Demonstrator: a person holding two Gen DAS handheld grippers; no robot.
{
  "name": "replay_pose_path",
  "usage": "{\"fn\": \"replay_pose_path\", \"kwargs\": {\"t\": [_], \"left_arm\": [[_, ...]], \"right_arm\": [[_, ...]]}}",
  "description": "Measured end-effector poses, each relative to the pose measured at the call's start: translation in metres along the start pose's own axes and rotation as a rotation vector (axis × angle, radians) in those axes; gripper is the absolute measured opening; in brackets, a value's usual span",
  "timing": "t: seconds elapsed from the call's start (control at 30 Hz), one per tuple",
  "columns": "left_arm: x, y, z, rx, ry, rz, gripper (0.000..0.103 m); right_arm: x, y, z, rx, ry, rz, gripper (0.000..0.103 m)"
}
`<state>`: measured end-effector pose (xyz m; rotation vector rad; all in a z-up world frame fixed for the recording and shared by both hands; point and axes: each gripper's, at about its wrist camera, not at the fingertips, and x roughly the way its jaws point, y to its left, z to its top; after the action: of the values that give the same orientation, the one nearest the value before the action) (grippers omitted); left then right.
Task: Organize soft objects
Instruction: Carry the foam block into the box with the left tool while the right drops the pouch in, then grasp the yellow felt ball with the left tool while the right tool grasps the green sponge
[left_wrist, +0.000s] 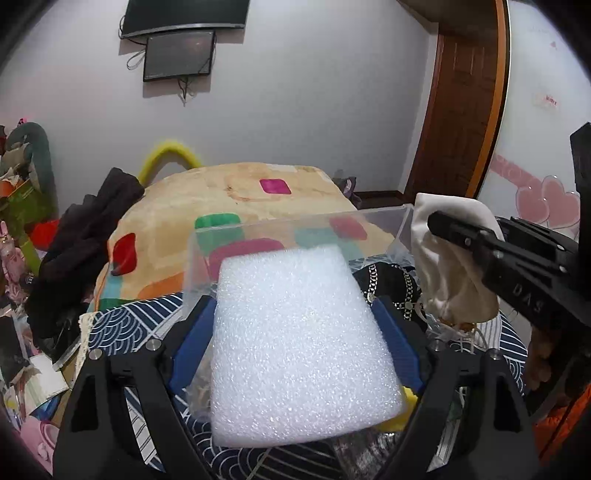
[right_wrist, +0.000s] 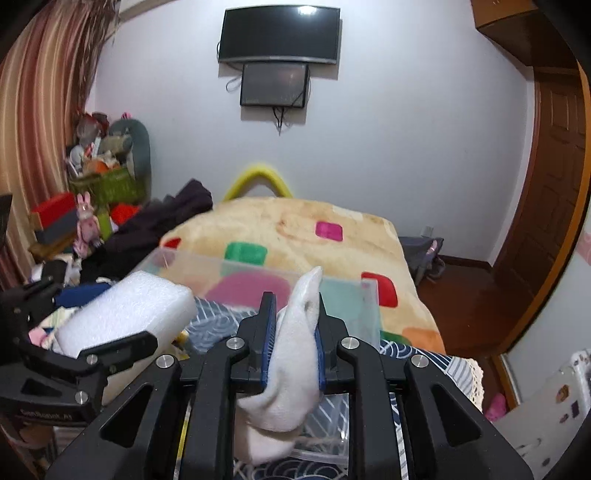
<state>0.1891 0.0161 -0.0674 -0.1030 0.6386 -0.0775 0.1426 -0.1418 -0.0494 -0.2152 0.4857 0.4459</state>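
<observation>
The left gripper (left_wrist: 295, 314) squeezes a big white foam block (left_wrist: 299, 347) between its blue pads. The right gripper (right_wrist: 293, 325) pinches a white sock (right_wrist: 291, 362). Both hang over the clear box (left_wrist: 207, 236), with the bed blanket (left_wrist: 236, 188) behind.

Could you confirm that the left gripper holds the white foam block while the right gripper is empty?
Not quite: the right gripper is not empty; its jaws are shut on a white sock, as the right wrist view shows. The left gripper does hold the foam block.
</observation>
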Motion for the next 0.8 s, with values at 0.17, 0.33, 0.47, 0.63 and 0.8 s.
{"fn": "replay_pose_path", "kwargs": {"t": [0.17, 0.33, 0.47, 0.63, 0.8], "left_arm": [[0.005, 0.005, 0.001, -0.029, 0.022, -0.013, 0.085], [-0.009, 0.005, 0.002, -0.026, 0.010, -0.005, 0.085], [-0.025, 0.003, 0.001, -0.031, 0.002, -0.010, 0.086], [-0.047, -0.003, -0.004, -0.021, -0.025, 0.001, 0.092], [-0.065, -0.011, -0.016, -0.002, -0.017, -0.014, 0.095]], "right_arm": [[-0.001, -0.007, 0.000, 0.008, 0.021, 0.020, 0.078], [-0.018, -0.010, 0.002, -0.002, -0.022, -0.005, 0.080], [-0.036, -0.012, 0.003, 0.007, -0.061, 0.002, 0.080], [-0.059, -0.012, -0.002, 0.017, -0.104, 0.013, 0.081], [-0.068, -0.008, -0.009, 0.024, -0.115, 0.027, 0.082]]}}
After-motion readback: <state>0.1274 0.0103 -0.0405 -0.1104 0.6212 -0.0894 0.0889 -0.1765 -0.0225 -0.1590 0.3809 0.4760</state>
